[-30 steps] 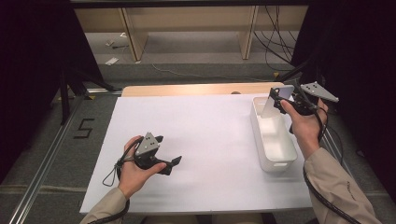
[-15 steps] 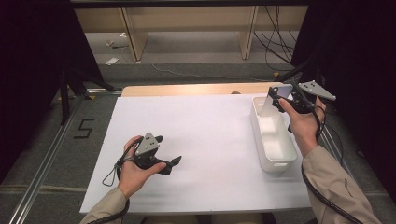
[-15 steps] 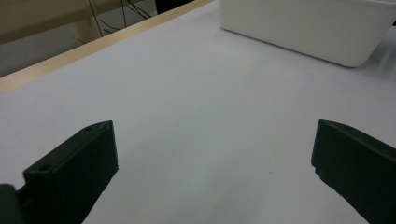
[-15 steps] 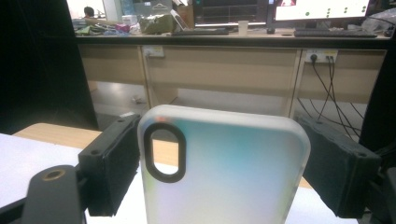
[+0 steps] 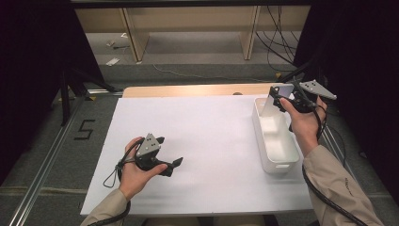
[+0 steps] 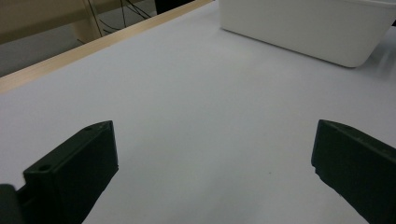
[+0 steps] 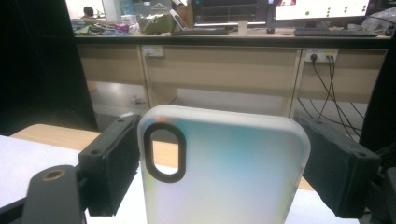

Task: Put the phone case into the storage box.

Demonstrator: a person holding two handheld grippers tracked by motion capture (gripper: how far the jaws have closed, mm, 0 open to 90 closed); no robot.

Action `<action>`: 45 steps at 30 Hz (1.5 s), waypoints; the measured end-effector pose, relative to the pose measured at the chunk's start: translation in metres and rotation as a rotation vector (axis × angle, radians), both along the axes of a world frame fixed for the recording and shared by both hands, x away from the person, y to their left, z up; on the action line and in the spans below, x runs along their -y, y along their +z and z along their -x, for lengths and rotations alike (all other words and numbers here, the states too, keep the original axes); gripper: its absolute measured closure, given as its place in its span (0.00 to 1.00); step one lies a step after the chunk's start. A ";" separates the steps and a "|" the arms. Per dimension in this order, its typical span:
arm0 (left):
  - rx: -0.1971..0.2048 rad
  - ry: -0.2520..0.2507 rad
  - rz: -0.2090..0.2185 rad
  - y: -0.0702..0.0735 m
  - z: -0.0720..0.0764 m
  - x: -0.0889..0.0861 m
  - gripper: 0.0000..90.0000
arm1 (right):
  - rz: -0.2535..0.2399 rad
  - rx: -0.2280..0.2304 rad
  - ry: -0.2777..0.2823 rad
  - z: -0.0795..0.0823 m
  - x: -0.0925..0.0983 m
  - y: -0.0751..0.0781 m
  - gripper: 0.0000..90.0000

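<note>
A translucent white phone case with a black-ringed camera cutout stands upright between the jaws of my right gripper, which is shut on its two side edges. From above, that case hangs over the far end of a white plastic bin, gripped by the right gripper. My left gripper rests low on the white table sheet at the near left. Its jaws stand wide apart with nothing between them, as the left gripper view confirms.
The bin runs along the sheet's right side and looks hollow inside. A wooden table edge lies beyond the sheet. Dark curtains flank both sides, and cables and a wooden desk frame stand on the floor behind.
</note>
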State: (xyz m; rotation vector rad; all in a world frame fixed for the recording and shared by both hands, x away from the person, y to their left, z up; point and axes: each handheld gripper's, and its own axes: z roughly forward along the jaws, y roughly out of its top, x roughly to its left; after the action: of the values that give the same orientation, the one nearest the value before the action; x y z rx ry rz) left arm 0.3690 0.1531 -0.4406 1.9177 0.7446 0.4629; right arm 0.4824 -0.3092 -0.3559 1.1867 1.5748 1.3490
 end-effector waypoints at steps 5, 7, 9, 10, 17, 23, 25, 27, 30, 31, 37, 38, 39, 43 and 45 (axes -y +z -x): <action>0.000 0.000 0.001 0.000 0.000 0.000 0.00 | -0.001 0.002 -0.001 -0.003 -0.001 0.000 0.21; 0.000 0.000 0.002 0.000 0.000 0.000 0.00 | -0.005 -0.001 0.000 -0.004 -0.001 0.000 0.21; 0.000 -0.001 0.001 0.000 0.000 0.000 0.00 | -0.004 -0.003 0.001 -0.005 -0.002 0.000 0.21; -0.001 -0.001 0.001 -0.001 0.000 0.000 0.00 | -0.003 -0.002 0.001 -0.005 -0.002 0.000 0.21; -0.001 -0.002 0.001 0.000 0.000 0.000 0.00 | -0.005 -0.003 -0.001 -0.010 -0.004 -0.001 0.21; 0.000 -0.001 0.003 0.000 0.000 0.000 0.00 | -0.007 -0.006 -0.001 -0.013 -0.005 -0.001 0.21; 0.000 -0.001 0.002 0.000 0.000 0.000 0.00 | -0.004 -0.007 -0.002 -0.014 -0.006 -0.001 0.21; 0.000 -0.001 0.002 0.000 0.000 0.000 0.00 | -0.005 -0.007 -0.002 -0.015 -0.006 -0.001 0.21; 0.001 0.000 0.004 0.000 0.000 0.000 0.00 | -0.005 -0.009 -0.003 -0.016 -0.006 -0.001 0.21; 0.001 0.000 0.004 0.000 0.000 0.000 0.00 | -0.005 -0.010 -0.004 -0.017 -0.006 -0.001 0.21; 0.000 0.000 0.005 0.000 0.000 0.000 0.00 | -0.002 -0.011 -0.008 -0.019 -0.007 -0.002 0.21; 0.000 0.000 0.006 0.000 0.000 -0.001 0.00 | -0.001 -0.009 -0.007 -0.020 -0.007 -0.002 0.21; 0.000 0.001 0.006 0.000 0.000 -0.001 0.00 | -0.001 -0.009 -0.007 -0.020 -0.007 -0.003 0.21; 0.001 0.001 0.008 0.000 0.000 -0.001 0.00 | -0.003 -0.008 -0.011 -0.022 -0.007 -0.002 0.21; 0.000 0.001 0.008 0.000 0.000 -0.001 0.00 | -0.002 -0.010 -0.014 -0.023 -0.007 -0.002 0.21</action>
State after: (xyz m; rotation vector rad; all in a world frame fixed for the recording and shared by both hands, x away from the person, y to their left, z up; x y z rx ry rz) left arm 0.3689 0.1541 -0.4408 1.9102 0.7462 0.4597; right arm 0.5053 -0.3025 -0.3575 1.2050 1.5695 1.3382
